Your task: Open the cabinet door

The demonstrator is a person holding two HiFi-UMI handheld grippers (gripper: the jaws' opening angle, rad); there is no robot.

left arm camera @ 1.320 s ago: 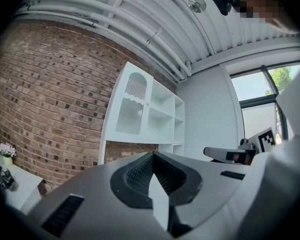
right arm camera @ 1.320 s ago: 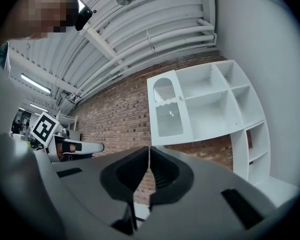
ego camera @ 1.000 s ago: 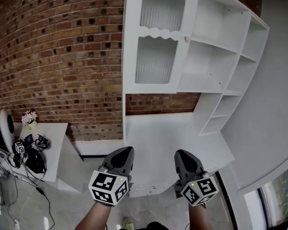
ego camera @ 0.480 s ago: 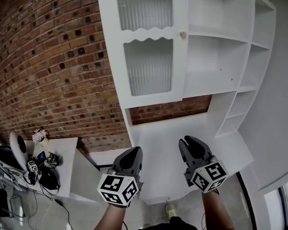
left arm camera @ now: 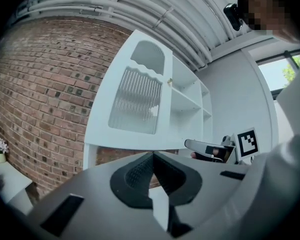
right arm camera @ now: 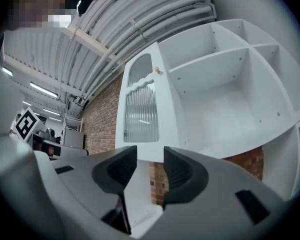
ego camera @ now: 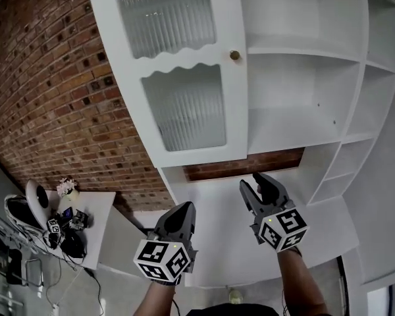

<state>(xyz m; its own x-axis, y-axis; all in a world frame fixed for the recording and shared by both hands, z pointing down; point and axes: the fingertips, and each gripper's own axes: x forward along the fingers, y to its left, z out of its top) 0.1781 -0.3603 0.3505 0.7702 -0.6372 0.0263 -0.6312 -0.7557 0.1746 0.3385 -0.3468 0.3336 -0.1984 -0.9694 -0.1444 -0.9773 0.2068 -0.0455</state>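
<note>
Two claws wait below the closed cabinet door [ego camera: 184,78], its knob [ego camera: 234,55] up ahead of the nearer right claw [ego camera: 255,184], whose empty jaws have just been opening; the left claw [ego camera: 182,210] is pinched together.

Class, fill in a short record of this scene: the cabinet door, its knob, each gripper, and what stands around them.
cabinet door: white, two ribbed glass panes, looks closed
knob: small, round, at the door's right edge, untouched
left gripper: jaws together, nothing in them, low in front of the cabinet
right gripper: jaws apart, have just been opening, nothing between them, short of the knob
open shelves: white, right of the door
brick wall: behind the cabinet
small table: white, at lower left
</note>
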